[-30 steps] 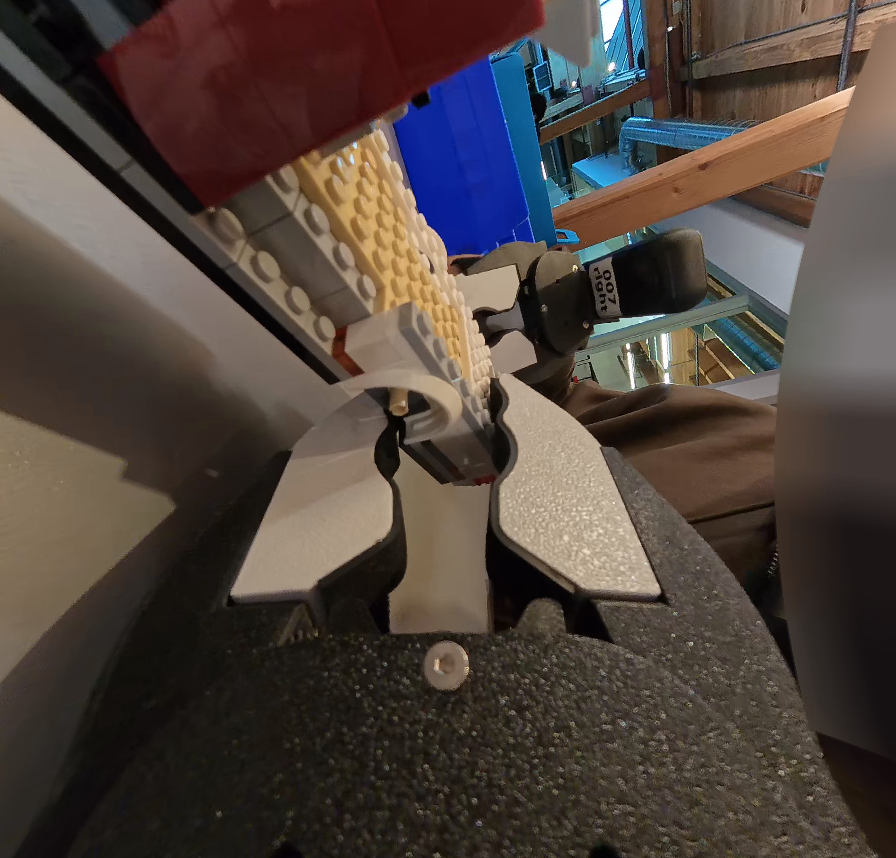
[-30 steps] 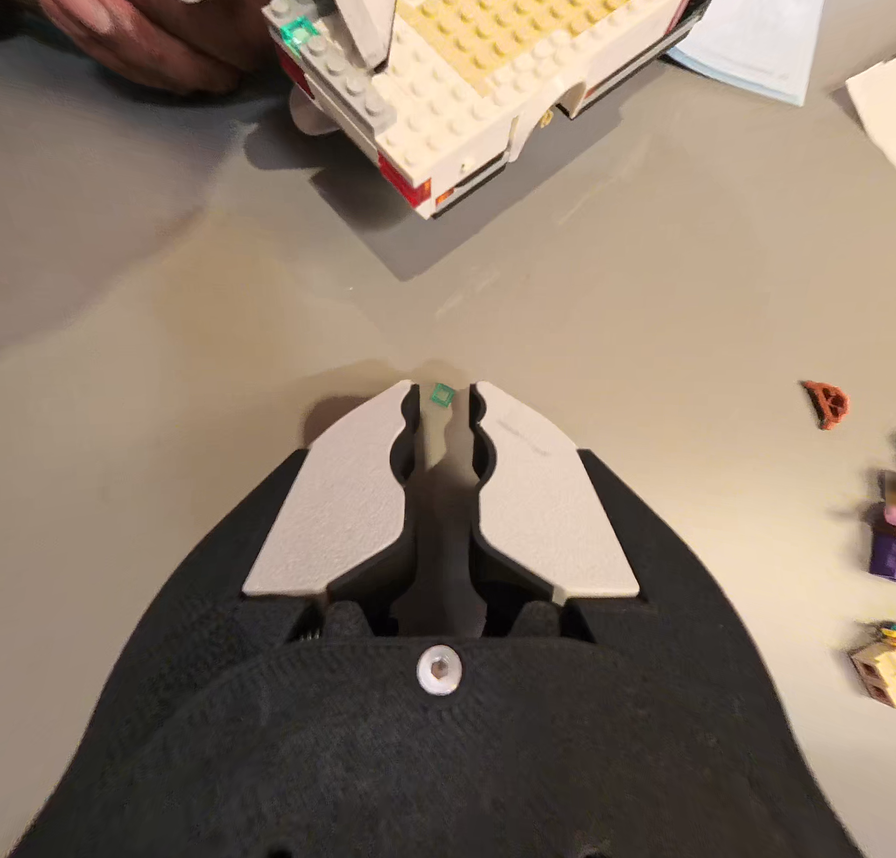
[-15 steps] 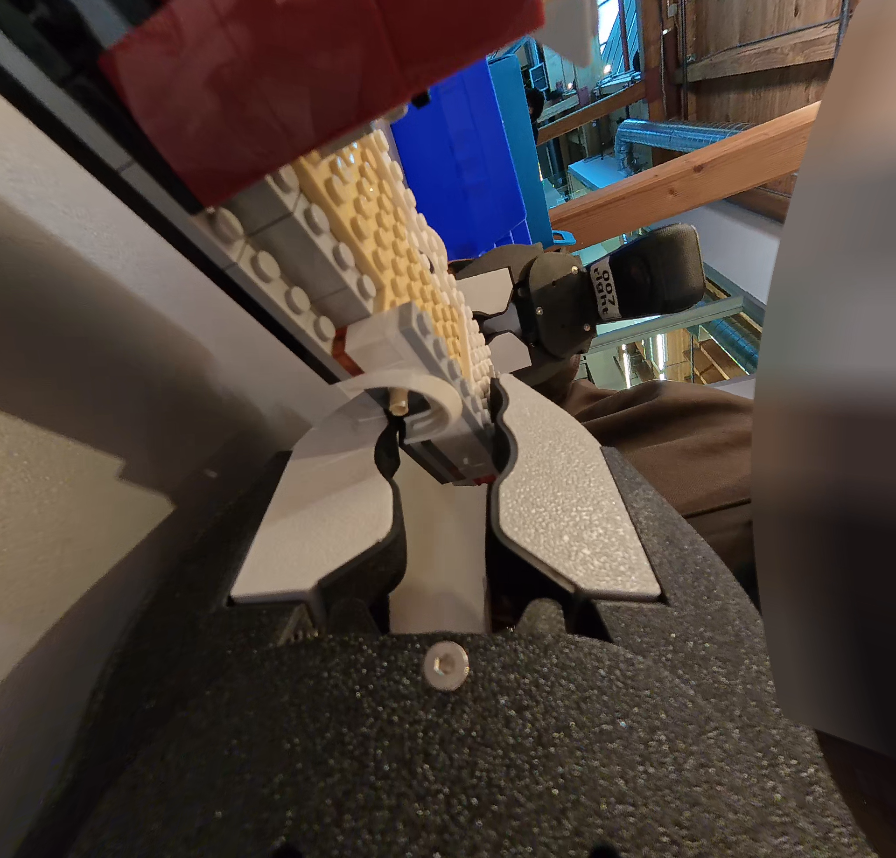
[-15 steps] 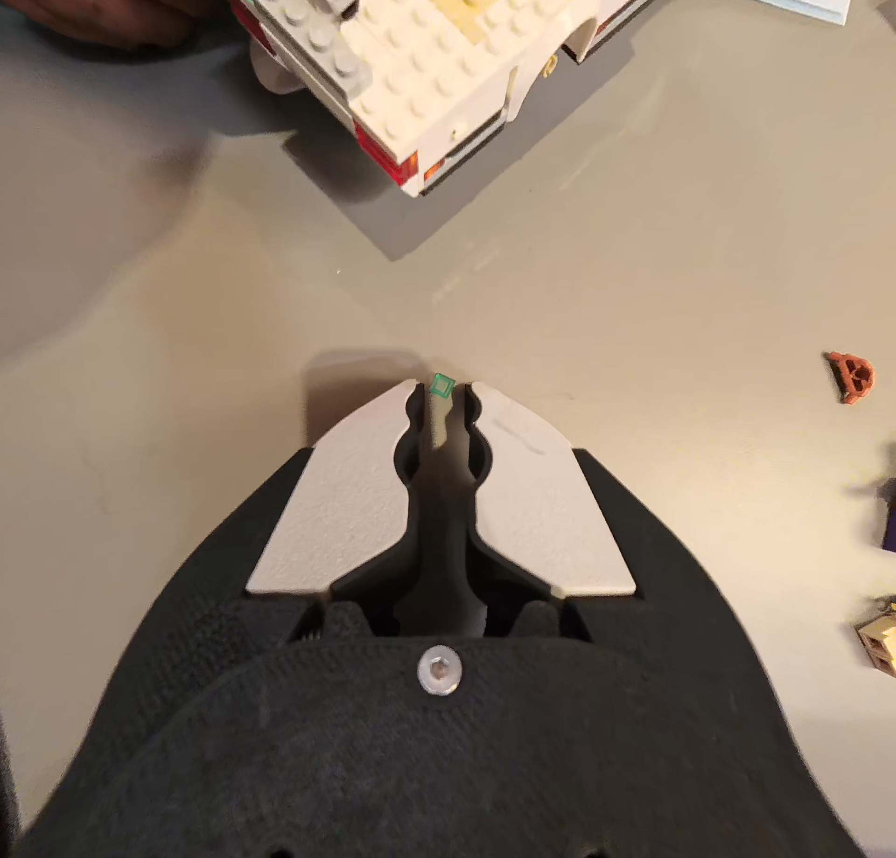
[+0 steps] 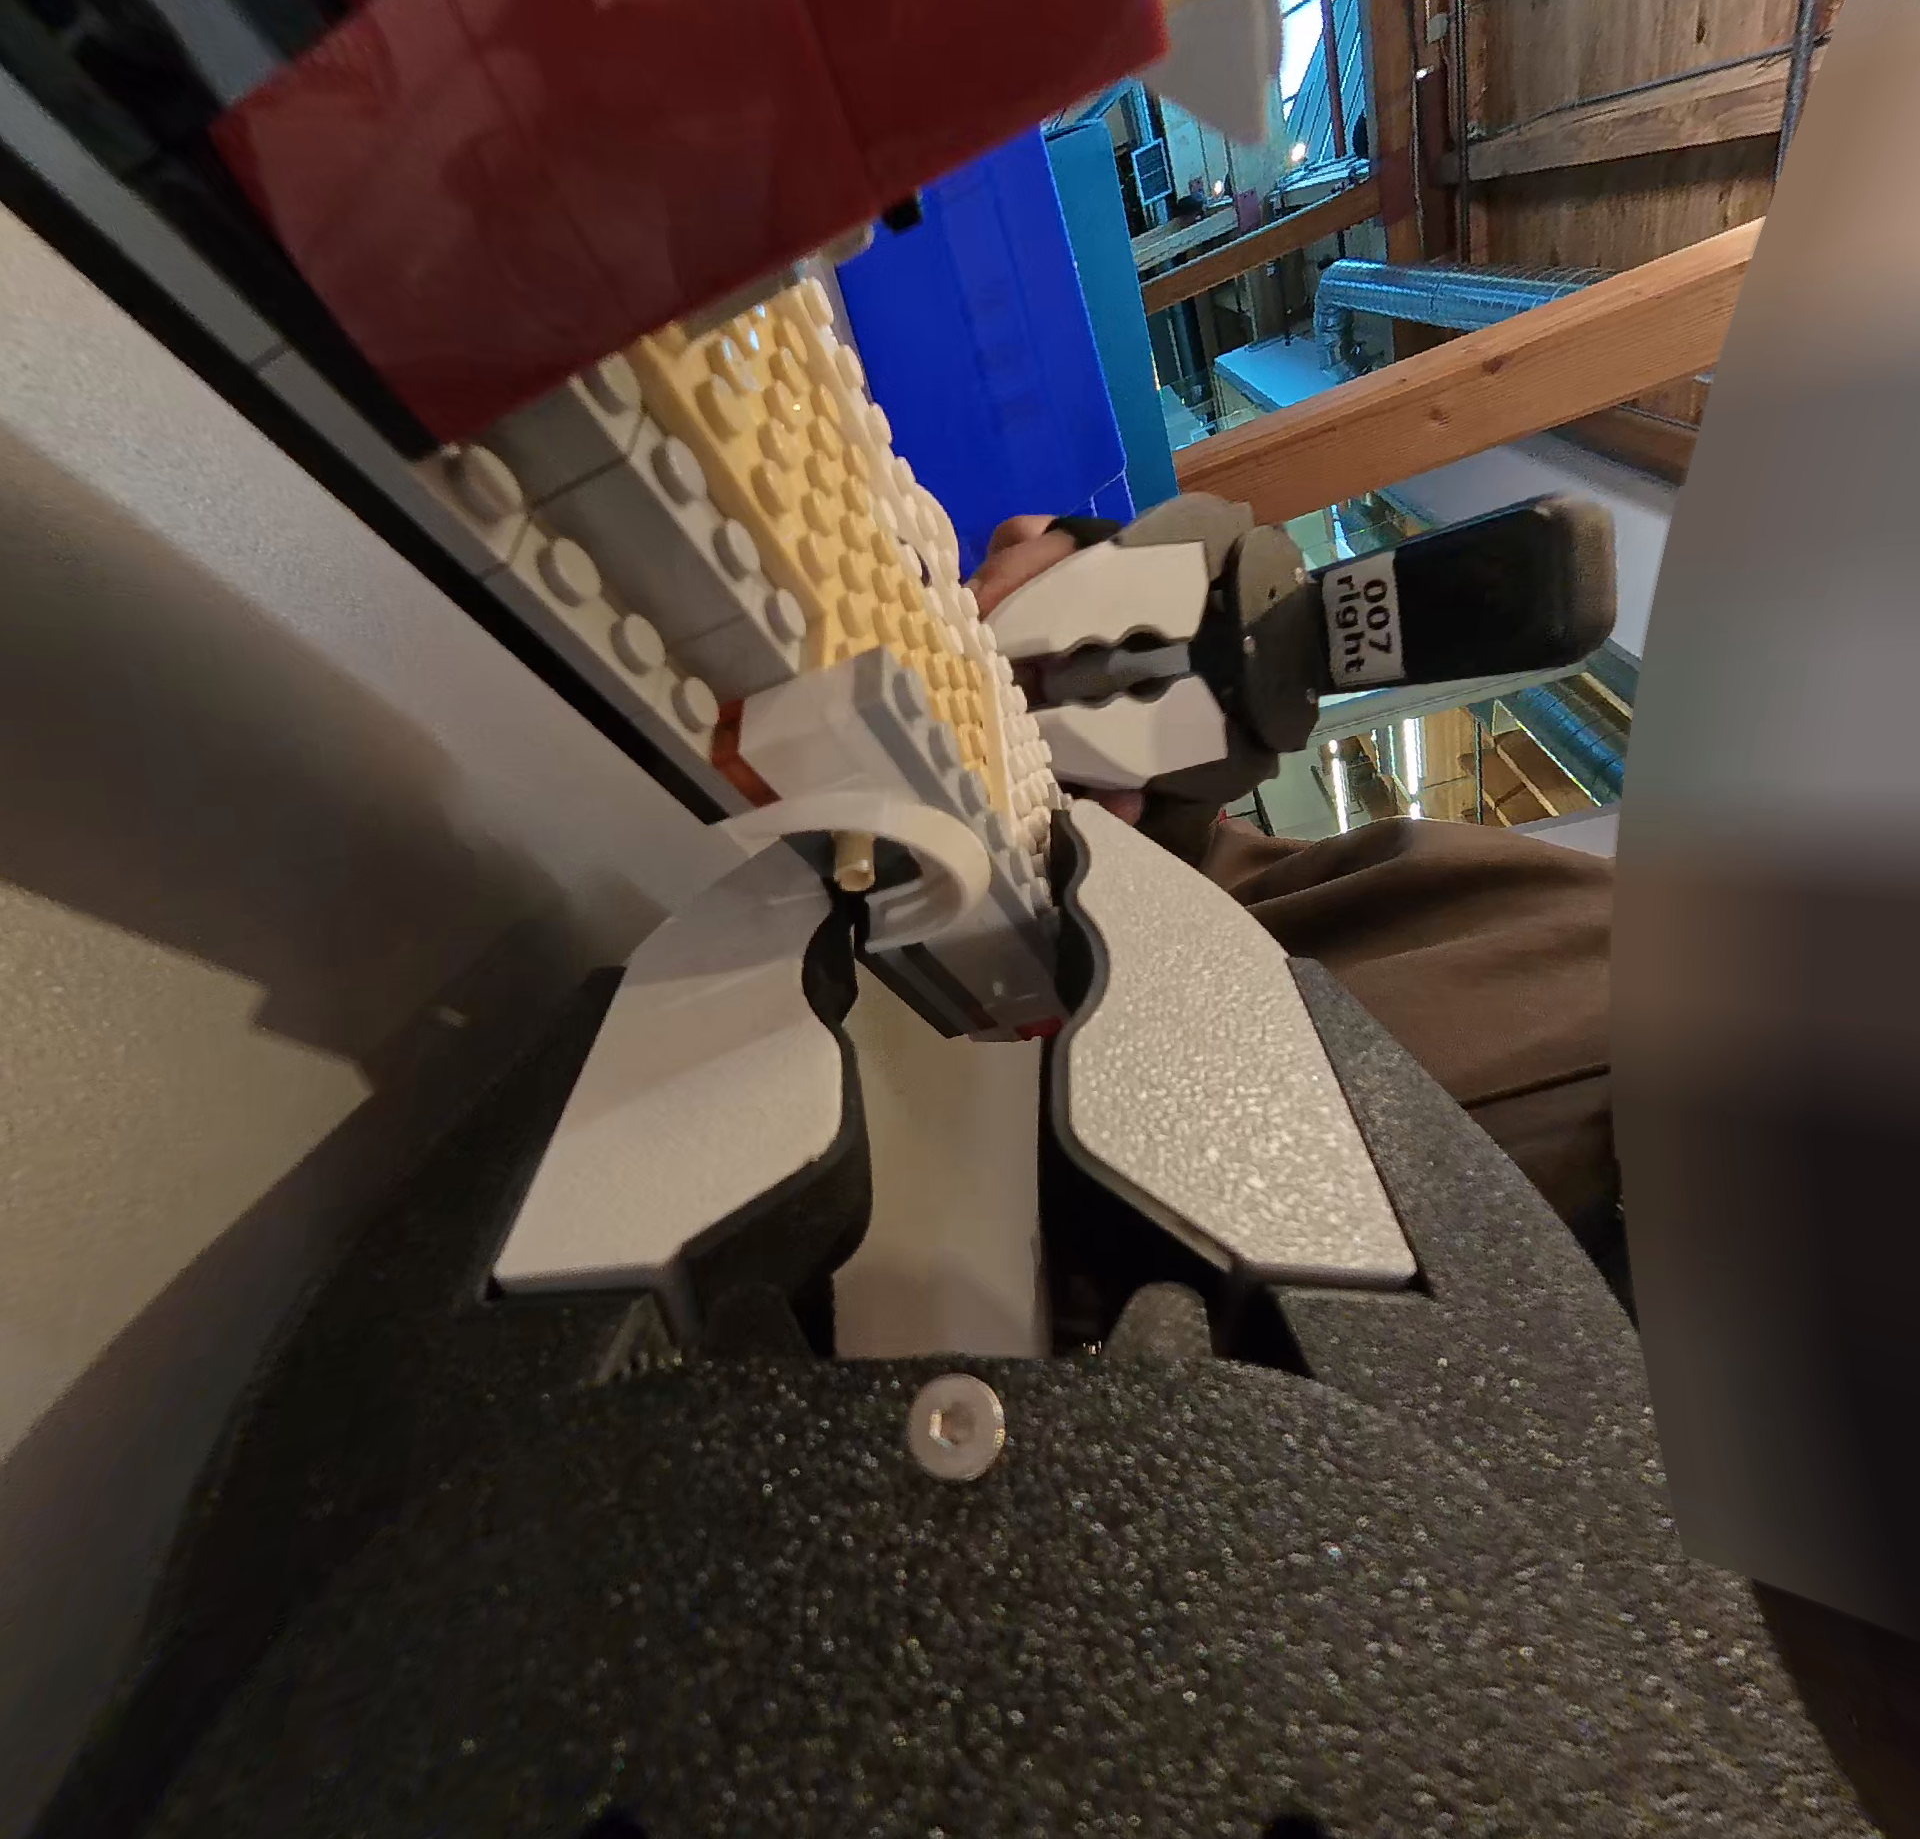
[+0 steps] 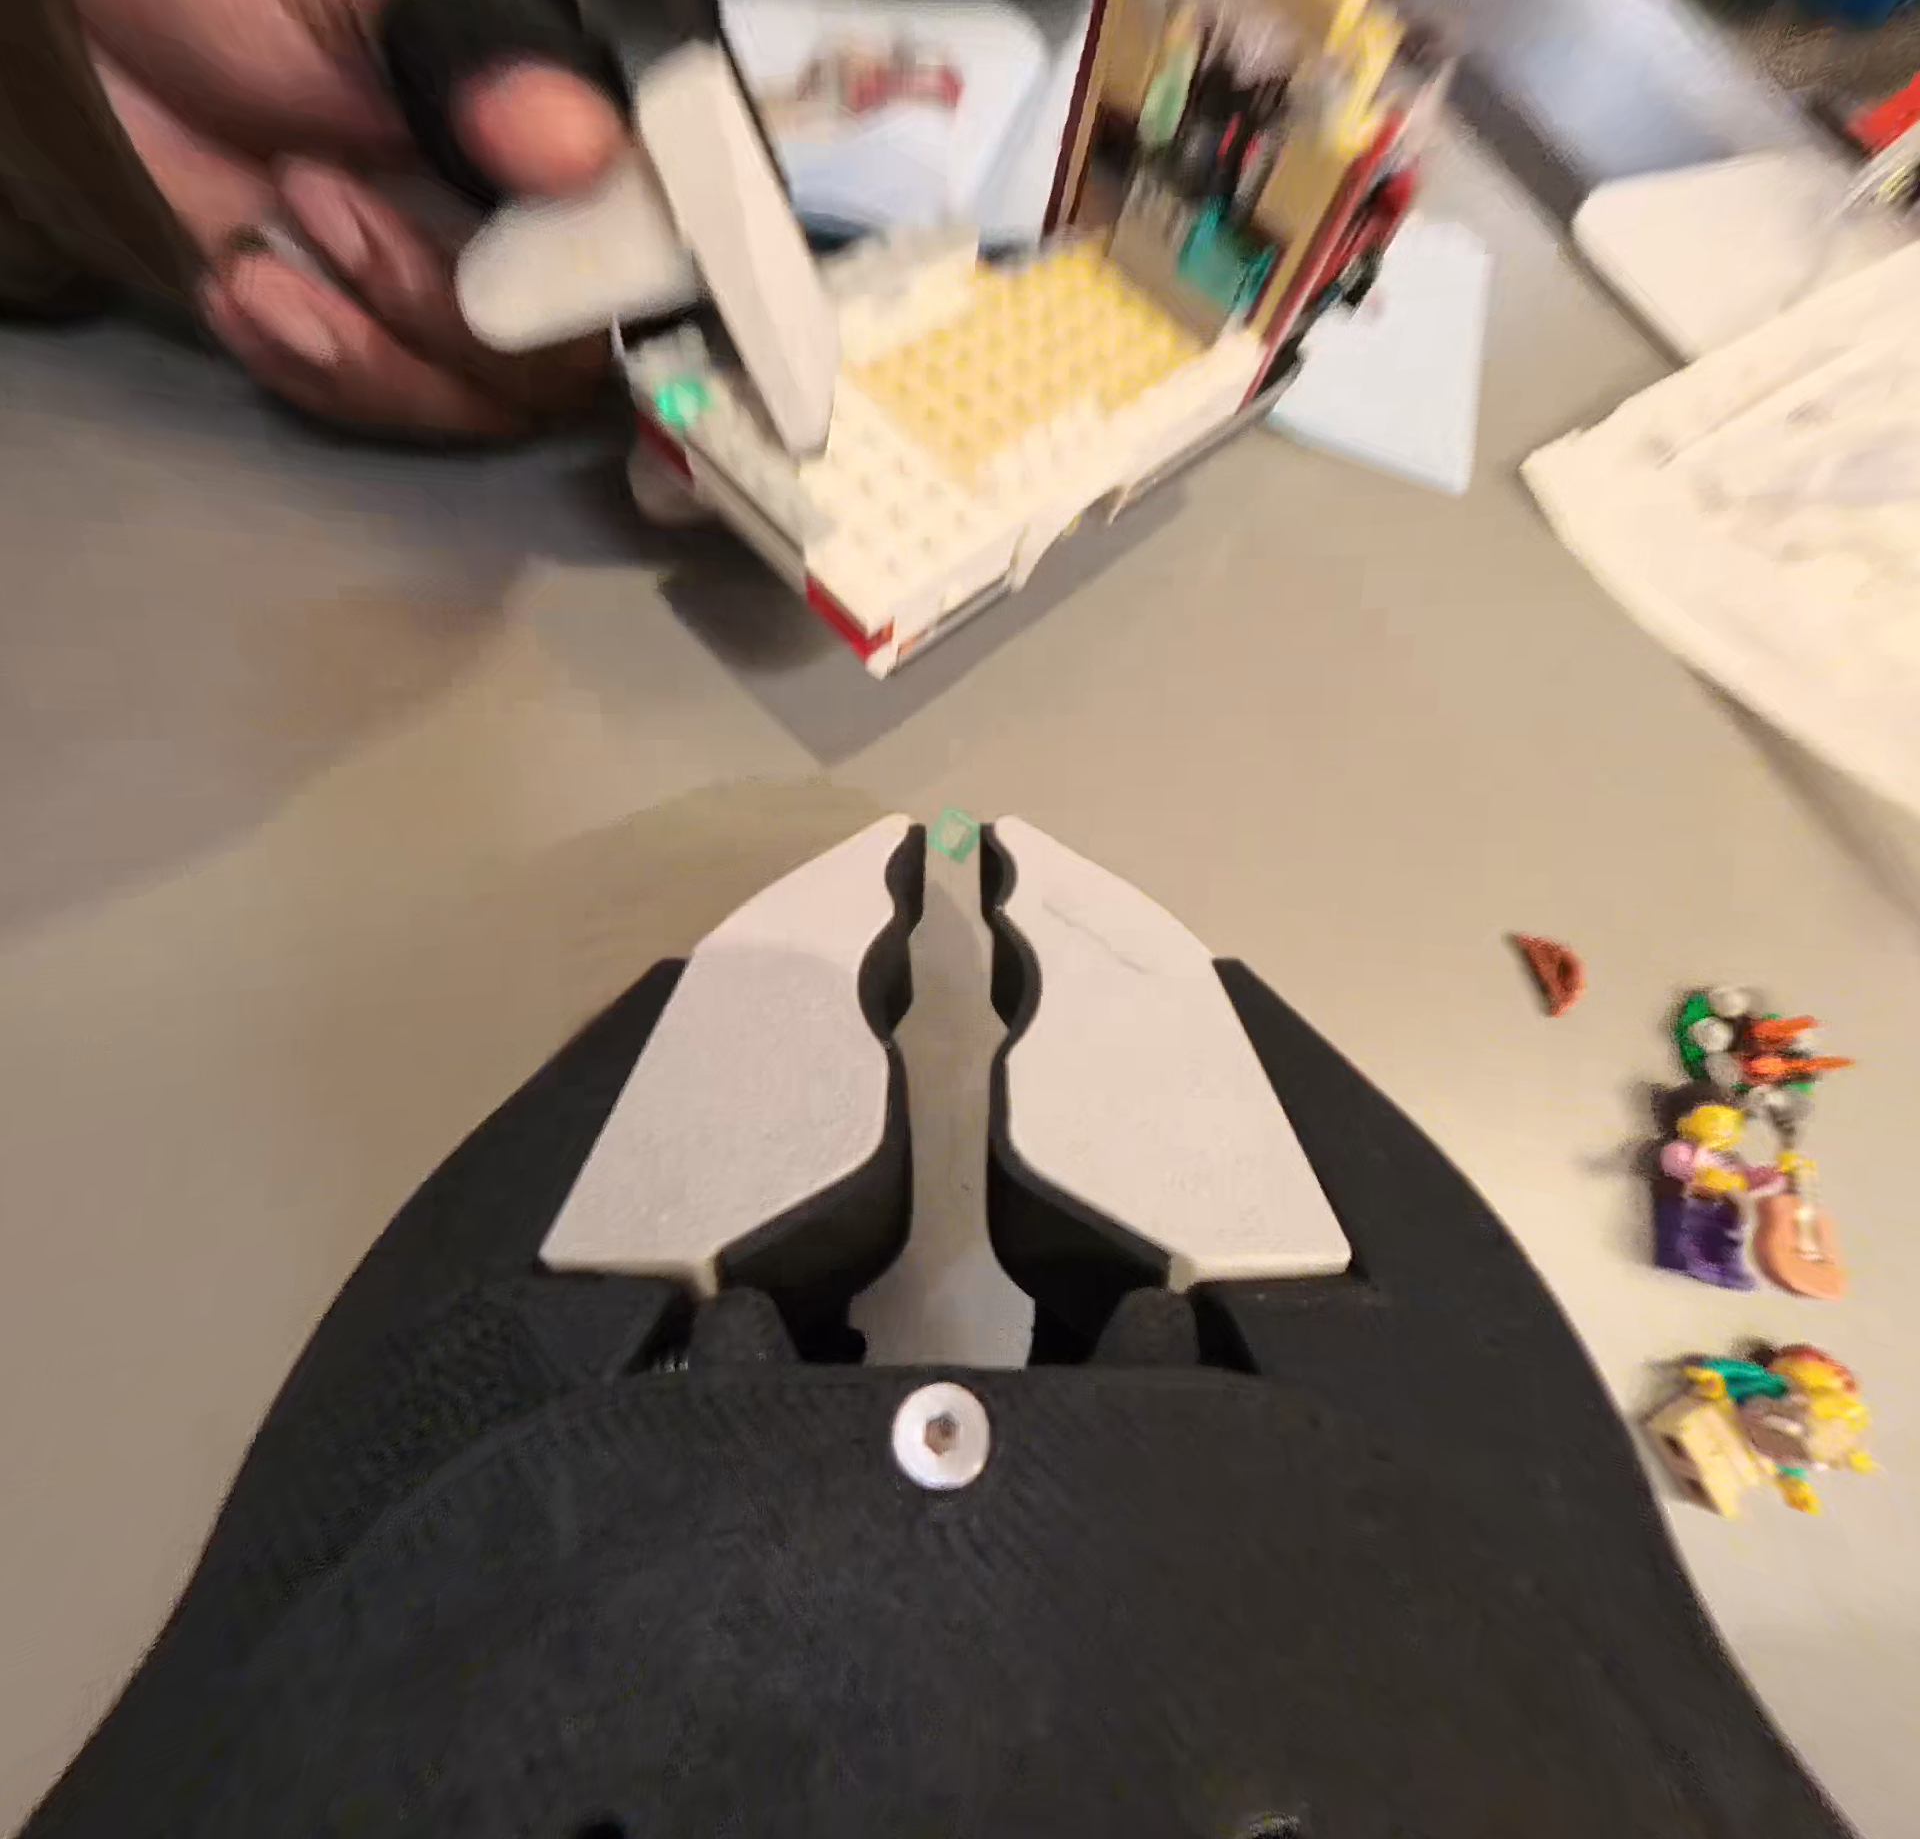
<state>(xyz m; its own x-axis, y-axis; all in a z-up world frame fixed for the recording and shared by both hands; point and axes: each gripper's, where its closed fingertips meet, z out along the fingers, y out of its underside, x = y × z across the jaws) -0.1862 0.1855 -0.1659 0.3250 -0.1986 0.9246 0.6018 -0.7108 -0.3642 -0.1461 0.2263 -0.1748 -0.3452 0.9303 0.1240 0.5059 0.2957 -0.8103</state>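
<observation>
Grey counter [image 6: 312, 750]: left tongs [image 5: 951, 916] clamp the brick model's [image 6: 997, 418] edge; right tongs [image 6: 951, 839] pinch a tiny green tile [image 6: 953, 835].

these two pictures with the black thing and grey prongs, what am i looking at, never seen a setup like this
No robot here: a person holds a two-finger hand-held gripper in each hand, and each one carries a camera looking out along its grey fingers.

The left camera's picture shows the left hand-held gripper clamped on the edge of a white, grey and tan toy brick building with a red wall, seen tilted and from very close. The right hand-held gripper appears beyond it.

The right camera's picture looks down on a beige table. A tiny transparent green square brick sits between its fingertips, which have closed in on it. It is blurred, so a firm grip cannot be confirmed. Farther off stands the same building, with the person's hand beside it. On the right lie small colourful toy figures and a little brown piece.
</observation>
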